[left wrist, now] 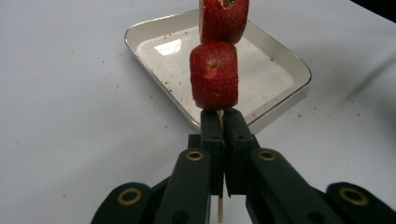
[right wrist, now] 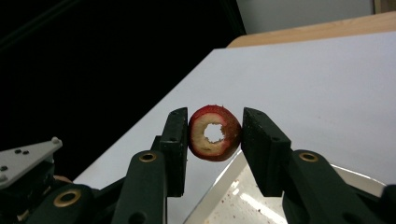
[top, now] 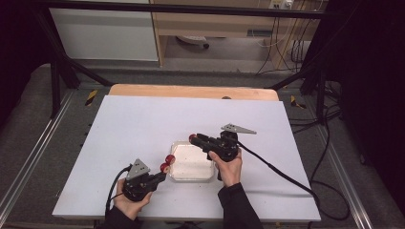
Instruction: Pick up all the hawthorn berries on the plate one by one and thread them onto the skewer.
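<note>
My left gripper [top: 160, 176] [left wrist: 223, 116] is shut on a thin wooden skewer [left wrist: 219, 210] that carries two red cored fruit pieces [top: 167, 162] [left wrist: 214, 77]. They hang at the near left corner of a shallow white square tray [top: 193, 167] [left wrist: 140, 35]. My right gripper [top: 195, 139] [right wrist: 214, 128] reaches over the tray's far edge. It is shut on a third red fruit ring [top: 193, 138] [right wrist: 215, 133], and its centre hole faces the camera. The tray [right wrist: 219, 191] lies below those jaws, speckled with red crumbs.
A white sheet [top: 143, 124] covers the table, with a wooden strip [top: 191, 90] at its far edge. The right gripper's cable [top: 277, 169] trails off to the right. Black frame posts stand at the far corners. The left gripper's grey plate [right wrist: 28, 158] shows in the right gripper view.
</note>
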{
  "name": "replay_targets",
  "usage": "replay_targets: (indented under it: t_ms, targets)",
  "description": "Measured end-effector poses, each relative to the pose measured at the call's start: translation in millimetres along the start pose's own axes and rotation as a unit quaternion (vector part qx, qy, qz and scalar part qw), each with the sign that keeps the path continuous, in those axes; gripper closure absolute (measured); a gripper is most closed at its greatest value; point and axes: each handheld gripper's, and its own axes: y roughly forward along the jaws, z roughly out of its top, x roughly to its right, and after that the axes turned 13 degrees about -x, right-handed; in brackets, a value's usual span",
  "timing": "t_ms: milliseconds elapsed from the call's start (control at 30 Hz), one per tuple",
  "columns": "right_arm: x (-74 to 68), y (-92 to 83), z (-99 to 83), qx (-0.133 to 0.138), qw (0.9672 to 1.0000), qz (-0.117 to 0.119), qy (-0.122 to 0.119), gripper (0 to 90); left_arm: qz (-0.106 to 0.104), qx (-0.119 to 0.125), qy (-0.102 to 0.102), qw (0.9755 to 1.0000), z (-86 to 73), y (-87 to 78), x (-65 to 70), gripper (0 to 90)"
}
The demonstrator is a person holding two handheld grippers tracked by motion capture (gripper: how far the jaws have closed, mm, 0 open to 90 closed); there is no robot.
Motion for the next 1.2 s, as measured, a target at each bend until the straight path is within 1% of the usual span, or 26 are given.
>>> replay_targets:
  t_ms: [67,100,167,333,467,533,567,700,800,900,967,1000,1200]
  targets:
    - [-1.1,-0.2,0.1,0.013,0.9999,0.002,0.003,62.4,-0.004,0.005,-0.003,1.0,2.2,0.4,2.5,88.0]
    - [-1.7,0.1,0.2,0.021,0.9997,0.009,0.007,62.4,-0.006,0.007,-0.004,0.9999,2.9,0.7,3.8,88.0]
    - [-1.9,0.6,0.0,0.031,0.9995,0.01,0.008,62.4,-0.007,0.009,-0.001,0.9999,4.5,1.0,6.5,88.0]
    - [-3.4,3.0,-1.3,0.057,0.998,0.02,0.019,62.5,-0.011,0.013,0.002,0.9999,7.5,2.2,11.9,88.0]
    - [-5.0,4.8,-3.4,0.077,0.9963,0.028,0.026,62.5,-0.016,0.016,0.0,0.9998,10.1,3.9,15.6,88.0]
    - [-5.4,5.2,-4.7,0.091,0.995,0.029,0.029,62.5,-0.017,0.018,-0.001,0.9997,11.5,4.9,17.3,88.0]
    - [-5.8,5.6,-5.1,0.097,0.9943,0.033,0.032,62.5,-0.017,0.018,-0.002,0.9997,12.4,5.4,18.1,88.0]
    - [-6.5,8.3,-7.9,0.112,0.9924,0.037,0.036,62.5,-0.02,0.021,-0.004,0.9996,16.5,6.5,20.8,88.0]
    - [-7.5,9.0,-9.5,0.126,0.9903,0.042,0.041,62.6,-0.023,0.024,-0.006,0.9994,19.1,7.5,22.5,88.0]
    - [-7.7,9.9,-11.3,0.135,0.9891,0.042,0.041,62.6,-0.023,0.028,-0.009,0.9993,20.1,8.7,23.7,88.0]
    - [-7.9,10.6,-12.5,0.135,0.9888,0.044,0.046,62.6,-0.023,0.03,-0.01,0.9992,20.4,8.8,23.5,88.0]
    - [-7.6,11.1,-12.8,0.136,0.9887,0.045,0.044,62.6,-0.022,0.031,-0.011,0.9992,20.6,8.7,23.5,88.0]
    - [-7.6,14.7,-16.2,0.139,0.988,0.049,0.048,62.6,-0.019,0.034,-0.011,0.9992,20.8,8.3,22.3,88.0]
